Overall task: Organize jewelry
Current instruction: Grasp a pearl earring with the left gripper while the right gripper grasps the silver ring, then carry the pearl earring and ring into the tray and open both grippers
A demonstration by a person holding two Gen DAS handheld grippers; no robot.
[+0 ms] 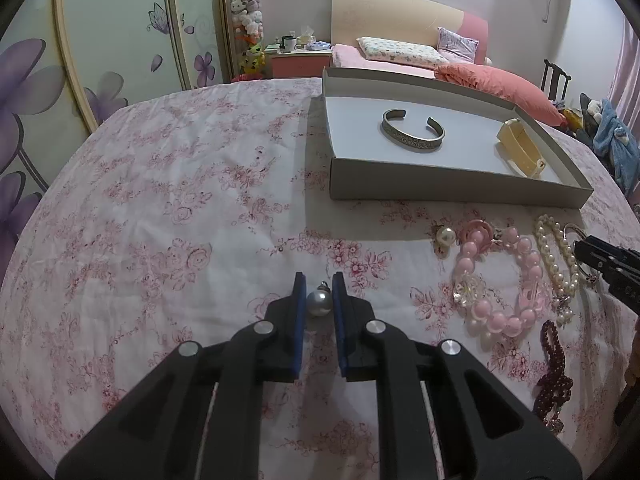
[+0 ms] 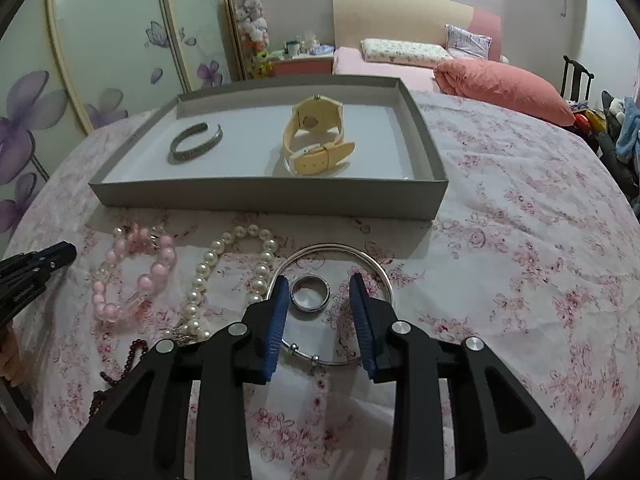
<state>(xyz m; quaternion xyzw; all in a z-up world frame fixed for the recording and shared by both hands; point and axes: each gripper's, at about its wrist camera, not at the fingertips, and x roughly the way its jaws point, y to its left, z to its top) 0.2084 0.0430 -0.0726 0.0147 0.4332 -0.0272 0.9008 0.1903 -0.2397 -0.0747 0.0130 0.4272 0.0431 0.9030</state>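
Left tongs [image 1: 319, 286] flank a pearl earring [image 1: 319, 301]; right tongs [image 2: 319, 289] straddle a ring [image 2: 309, 294].

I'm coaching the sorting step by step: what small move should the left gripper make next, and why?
Probably close the left gripper on the grey pearl earring. The earring lies between its blue fingers with small gaps either side, not yet gripped, while the grey box ahead already holds a cuff bracelet.

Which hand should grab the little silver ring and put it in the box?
The right gripper. Its fingers already straddle the ring, and the box sits straight ahead. The left gripper is around a pearl earring.
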